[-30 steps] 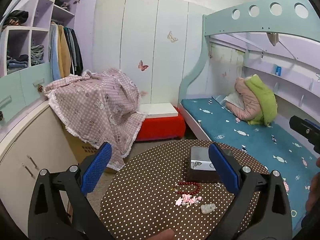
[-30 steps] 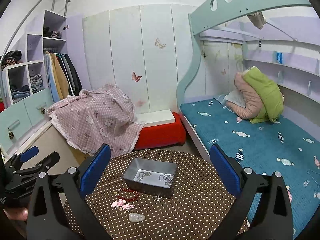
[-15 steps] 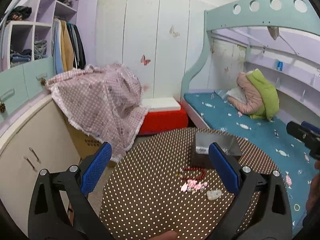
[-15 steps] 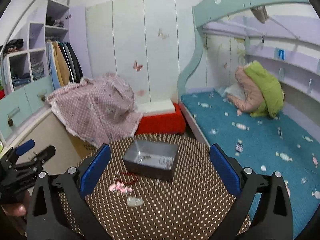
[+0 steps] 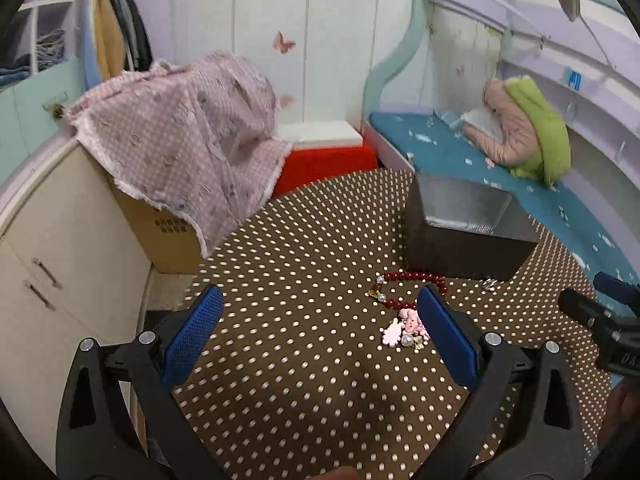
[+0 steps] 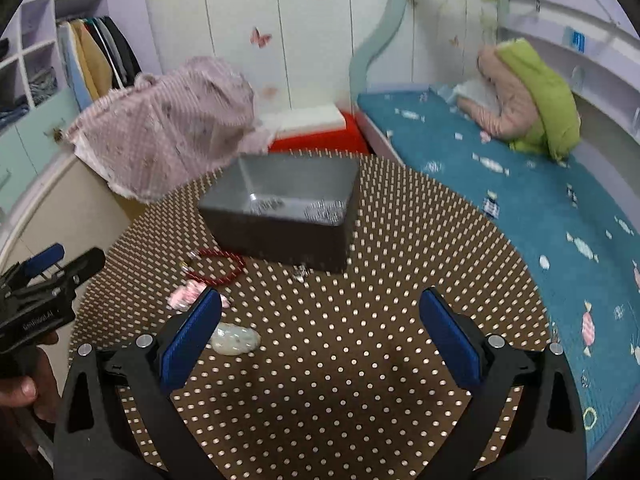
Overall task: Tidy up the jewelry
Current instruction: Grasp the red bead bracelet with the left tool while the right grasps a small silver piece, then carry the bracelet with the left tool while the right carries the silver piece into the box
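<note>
The left gripper [image 5: 320, 330] is seen held over the polka-dot counter [image 5: 304, 264], its blue fingers [image 5: 192, 334] spread wide with nothing between them. Just inside and ahead of its right finger, a pink charm bracelet [image 5: 404, 328] is seen lying on the counter, and a red bead bracelet [image 5: 412, 280] lies just beyond it. Farther ahead and to the right, a grey metal box [image 5: 464, 220] is set on the counter, with a small silver ring [image 5: 489, 284] near its front edge. The right gripper [image 6: 320, 336] is likewise held wide, gripping nothing. A pale jade pendant [image 6: 236, 339] is seen just beside its left finger, partly hidden by it. Silver jewelry [image 6: 324, 210] is glimpsed blurred inside the box, ahead of these fingers.
</note>
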